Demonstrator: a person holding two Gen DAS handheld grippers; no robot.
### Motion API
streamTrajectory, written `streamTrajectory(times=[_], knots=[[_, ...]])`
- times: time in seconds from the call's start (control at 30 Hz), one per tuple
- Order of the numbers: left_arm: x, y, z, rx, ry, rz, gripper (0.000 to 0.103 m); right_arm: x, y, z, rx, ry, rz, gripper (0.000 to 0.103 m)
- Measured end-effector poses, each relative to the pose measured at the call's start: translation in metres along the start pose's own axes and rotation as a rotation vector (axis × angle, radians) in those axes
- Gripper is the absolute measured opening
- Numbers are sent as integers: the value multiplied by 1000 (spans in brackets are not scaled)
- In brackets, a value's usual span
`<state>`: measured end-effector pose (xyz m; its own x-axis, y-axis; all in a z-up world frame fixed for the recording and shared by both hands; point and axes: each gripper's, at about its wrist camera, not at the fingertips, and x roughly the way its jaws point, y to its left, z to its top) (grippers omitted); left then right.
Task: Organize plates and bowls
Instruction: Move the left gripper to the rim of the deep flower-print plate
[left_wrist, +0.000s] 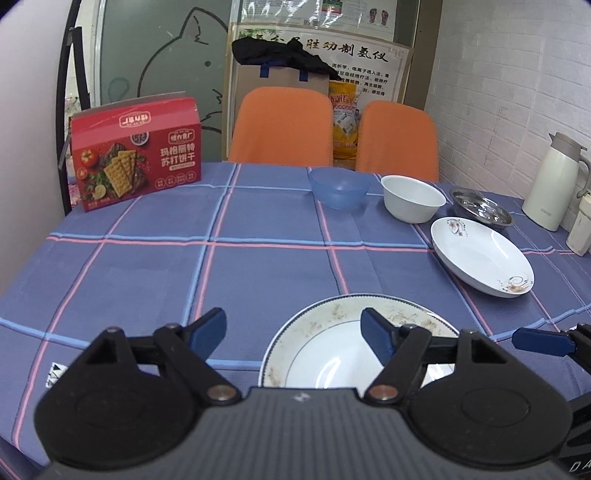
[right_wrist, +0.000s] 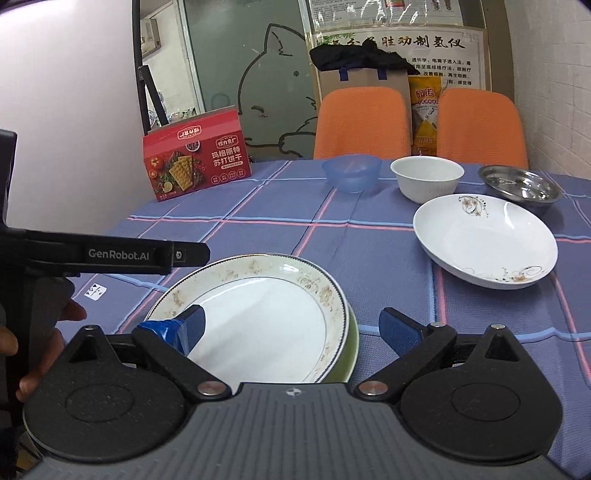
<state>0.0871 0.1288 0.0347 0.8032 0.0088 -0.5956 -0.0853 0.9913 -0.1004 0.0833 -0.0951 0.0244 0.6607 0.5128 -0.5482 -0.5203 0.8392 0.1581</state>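
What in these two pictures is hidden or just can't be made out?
- Gold-rimmed plate: near edge hidden by the left gripper body, left wrist view.
- Green dish beneath it: only a sliver shows, right wrist view; shape unclear.
- Right gripper: barely one fingertip visible in the left wrist view.
- Thermos: missing from the right wrist view.
- Wall poster: small print too tiny to read.

the left wrist view sits low and close over the near edge of the plaid tablecloth (left_wrist: 258, 266), looking across the table toward two orange chairs (left_wrist: 280, 125). the right wrist view looks the same way from further right, just above the gold-rimmed plate (right_wrist: 258, 314). both share the red cracker box (left_wrist: 136, 151), blue bowl (left_wrist: 340, 186), white bowl (left_wrist: 412, 197) and floral plate (left_wrist: 480, 254).
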Motion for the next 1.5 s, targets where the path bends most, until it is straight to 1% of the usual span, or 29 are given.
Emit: streamTrajectory(times=[0.07, 0.2, 0.23, 0.27, 0.3, 0.4, 0.5, 0.6, 0.77, 0.97, 1.03, 1.1, 1.2, 1.33, 1.4, 1.5], knots=[[0, -7, 0, 17, -1, -14, 78, -3, -10, 2, 11, -8, -29, 88], [4, -20, 4, 50, 1, -42, 79, -8, -39, -1, 70, -9, -95, 88], [6, -24, 6, 56, 4, -50, 87, -9, -47, -1, 89, -8, -113, 88], [8, -28, 8, 62, 5, -56, 100, -10, -56, -2, 108, -6, -132, 88], [10, -32, 11, 63, 0, -64, 101, -11, -64, -3, 125, -6, -151, 88], [16, -47, 21, 96, -9, -90, 101, -13, -88, -4, 174, -8, -204, 88], [28, -62, 34, 119, -7, -107, 101, -12, -109, -2, 203, -10, -224, 88], [47, -74, 49, 132, 17, -130, 101, -3, -129, 3, 213, 2, -241, 89], [99, -98, 76, 158, 89, -166, 101, 16, -162, 18, 215, 0, -262, 89], [170, -136, 93, 180, 197, -251, 101, 52, -195, 34, 216, 48, -296, 89], [188, -149, 96, 195, 214, -268, 101, 61, -201, 36, 219, 72, -291, 89], [203, -157, 97, 199, 230, -268, 101, 70, -204, 36, 213, 94, -283, 89], [220, -163, 95, 193, 256, -260, 101, 74, -201, 36, 180, 97, -281, 89], [233, -164, 91, 179, 279, -255, 100, 77, -195, 34, 103, 99, -299, 91], [237, -164, 89, 178, 295, -252, 100, 76, -197, 32, 102, 77, -293, 91], [236, -167, 88, 197, 284, -239, 100, 74, -197, 31, 100, 66, -294, 91]])
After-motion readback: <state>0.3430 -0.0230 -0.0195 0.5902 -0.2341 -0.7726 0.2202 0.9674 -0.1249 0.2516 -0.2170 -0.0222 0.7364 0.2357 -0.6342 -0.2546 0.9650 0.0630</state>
